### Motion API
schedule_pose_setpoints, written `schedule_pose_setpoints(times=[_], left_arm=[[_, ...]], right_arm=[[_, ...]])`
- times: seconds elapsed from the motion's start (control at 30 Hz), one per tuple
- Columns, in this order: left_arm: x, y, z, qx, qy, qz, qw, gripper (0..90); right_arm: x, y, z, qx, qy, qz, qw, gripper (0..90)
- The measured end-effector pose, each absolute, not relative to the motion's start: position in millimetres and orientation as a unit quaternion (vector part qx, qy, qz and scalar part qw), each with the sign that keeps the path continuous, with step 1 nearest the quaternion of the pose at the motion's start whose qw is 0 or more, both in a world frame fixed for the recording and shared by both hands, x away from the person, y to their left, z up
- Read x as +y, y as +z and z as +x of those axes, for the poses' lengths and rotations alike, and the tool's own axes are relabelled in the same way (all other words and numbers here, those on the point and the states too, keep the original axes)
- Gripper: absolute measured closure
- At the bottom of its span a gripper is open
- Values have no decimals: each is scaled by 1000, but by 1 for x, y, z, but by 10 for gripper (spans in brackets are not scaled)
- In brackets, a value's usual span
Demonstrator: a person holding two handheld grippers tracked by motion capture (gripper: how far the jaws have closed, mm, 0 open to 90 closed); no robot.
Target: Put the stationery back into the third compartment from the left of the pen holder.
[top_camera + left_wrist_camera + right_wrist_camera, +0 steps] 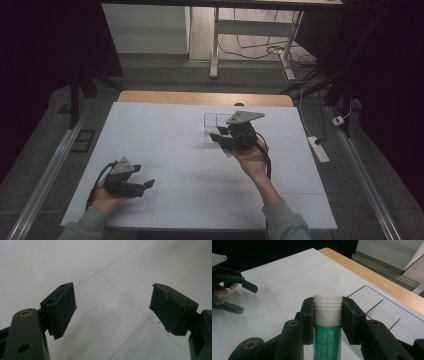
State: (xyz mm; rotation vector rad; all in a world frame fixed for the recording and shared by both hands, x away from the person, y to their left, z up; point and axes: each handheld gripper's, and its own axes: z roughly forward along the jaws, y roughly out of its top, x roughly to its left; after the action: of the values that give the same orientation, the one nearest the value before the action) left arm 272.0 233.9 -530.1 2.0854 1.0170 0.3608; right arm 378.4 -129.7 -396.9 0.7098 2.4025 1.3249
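My right gripper (327, 305) is shut on a tube (327, 315) with a white cap and a green label with white print; the two pads clamp it just below the cap. In the high view this gripper (220, 137) hovers right of the table's middle, beside a clear plastic tray (212, 120). The tray's divided compartments (372, 298) lie just past the tube to the right. My left gripper (148, 184) rests near the front left of the table, jaws wide apart. Its pads (61, 308) have nothing between them, just bare white tabletop (112, 322).
A white sheet (165, 145) covers the table, and a strip of wooden edge (205, 97) shows at the far side. Beyond it are a desk frame (215, 45) and loose cables on the floor. A power strip (318, 149) lies on the floor to the right.
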Motion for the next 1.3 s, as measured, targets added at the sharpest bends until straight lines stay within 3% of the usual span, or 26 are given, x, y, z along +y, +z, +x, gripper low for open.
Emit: schedule_pose_setpoints(times=[1.3], left_arm=[[235,-527,271,403,143,815,392,206]], right_arm=[[-149,-393,428,799,473,304,213,643]])
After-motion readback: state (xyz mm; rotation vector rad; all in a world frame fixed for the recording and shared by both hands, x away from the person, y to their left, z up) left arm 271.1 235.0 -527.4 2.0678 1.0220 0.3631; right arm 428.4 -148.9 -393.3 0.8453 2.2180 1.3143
